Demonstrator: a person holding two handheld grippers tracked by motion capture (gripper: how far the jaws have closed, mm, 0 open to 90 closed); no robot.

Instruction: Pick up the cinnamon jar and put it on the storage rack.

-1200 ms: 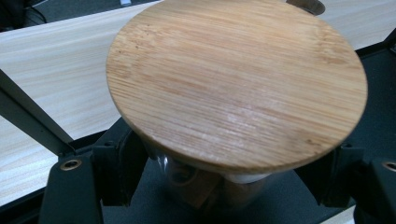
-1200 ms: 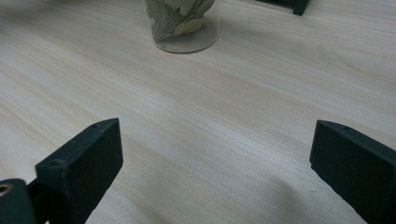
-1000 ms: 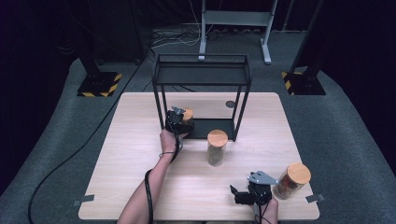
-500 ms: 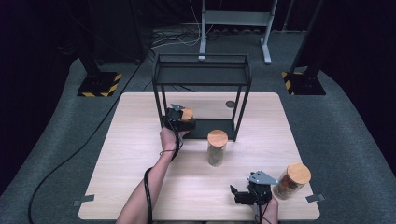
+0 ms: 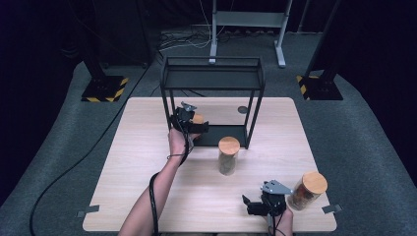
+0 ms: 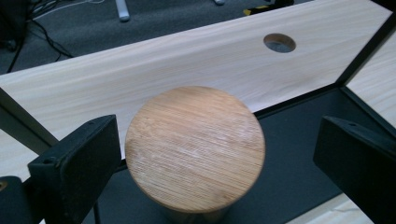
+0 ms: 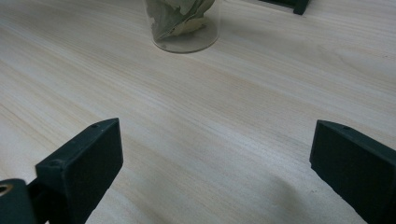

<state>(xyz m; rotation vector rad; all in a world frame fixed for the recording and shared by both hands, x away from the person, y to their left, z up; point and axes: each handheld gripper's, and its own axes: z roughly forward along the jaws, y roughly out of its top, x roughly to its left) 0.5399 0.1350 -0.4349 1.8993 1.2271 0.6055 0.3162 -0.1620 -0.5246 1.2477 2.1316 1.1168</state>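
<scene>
We locate a jar with a bamboo lid point(image 6: 194, 147) on the black base of the wire rack point(image 5: 212, 81), between the wide-open jaws of the left gripper point(image 6: 210, 163), untouched. A second jar point(image 5: 228, 155) stands at the rack's 5 o'clock; a third point(image 5: 307, 190) sits beside the right gripper point(image 7: 215, 172), open and empty. The pale wood table point(image 5: 147, 187) has a cable hole point(image 6: 279, 43). Grey carpet point(image 5: 59, 128) and stand legs point(image 5: 246, 29) surround it.

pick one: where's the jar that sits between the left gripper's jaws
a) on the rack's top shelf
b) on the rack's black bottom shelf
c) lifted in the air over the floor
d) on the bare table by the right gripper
b: in the left gripper view the jar stands on the black bottom shelf of the rack, with the left gripper open around it, jaws clear of the lid.
</scene>
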